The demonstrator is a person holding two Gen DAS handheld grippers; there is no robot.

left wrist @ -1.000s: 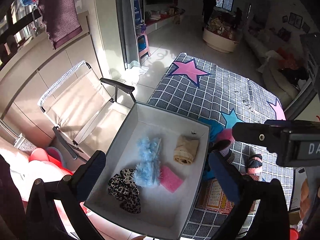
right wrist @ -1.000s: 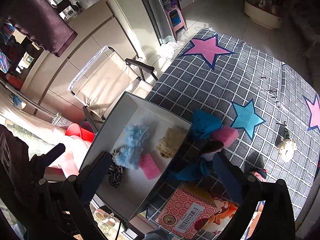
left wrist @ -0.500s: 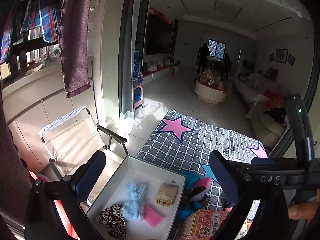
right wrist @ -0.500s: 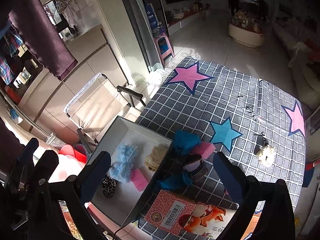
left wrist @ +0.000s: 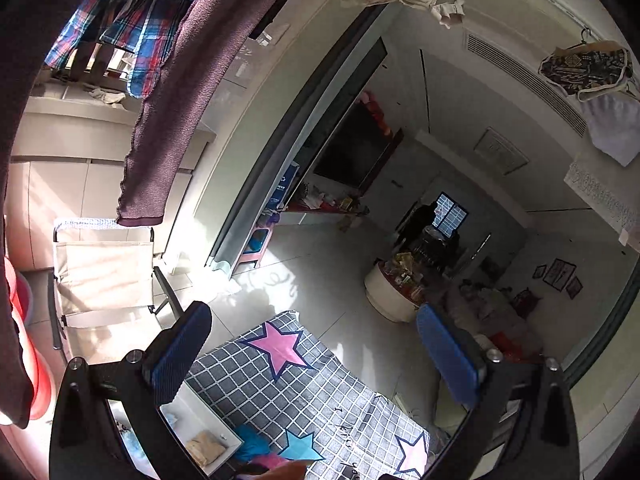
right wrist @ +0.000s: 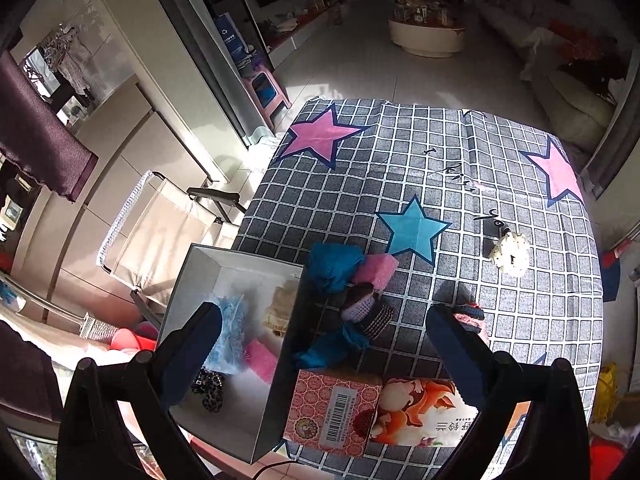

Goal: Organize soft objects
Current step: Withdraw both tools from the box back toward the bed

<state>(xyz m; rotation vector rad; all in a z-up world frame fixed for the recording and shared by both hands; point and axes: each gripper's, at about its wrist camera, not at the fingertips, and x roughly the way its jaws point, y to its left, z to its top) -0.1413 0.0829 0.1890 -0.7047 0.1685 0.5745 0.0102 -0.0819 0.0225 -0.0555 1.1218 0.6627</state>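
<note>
A white open box (right wrist: 188, 276) stands at the left edge of a table with a grey checked star cloth (right wrist: 420, 168). In it lie a light blue fluffy piece (right wrist: 232, 332), a beige cloth (right wrist: 280, 308), a pink sponge (right wrist: 260, 364) and a leopard scrunchie (right wrist: 208, 388). Beside the box lie a teal cloth (right wrist: 332, 268), a pink sponge (right wrist: 378, 270), a knitted purple-brown piece (right wrist: 364, 312) and a white fluffy ball (right wrist: 510, 254). My right gripper (right wrist: 324, 344) is open and empty, high above them. My left gripper (left wrist: 316, 356) is open and empty, tilted up toward the room.
A pink patterned box (right wrist: 332, 412) and an orange printed packet (right wrist: 424, 412) lie at the table's near edge. A folding chair (right wrist: 160, 232) stands left of the table. Laundry (left wrist: 168, 92) hangs overhead. A round low table (right wrist: 428, 34) stands farther in the room.
Both grippers have risen away from the table. The left gripper has tilted up, so its view now shows the room and hanging laundry. Both stay open and empty.
</note>
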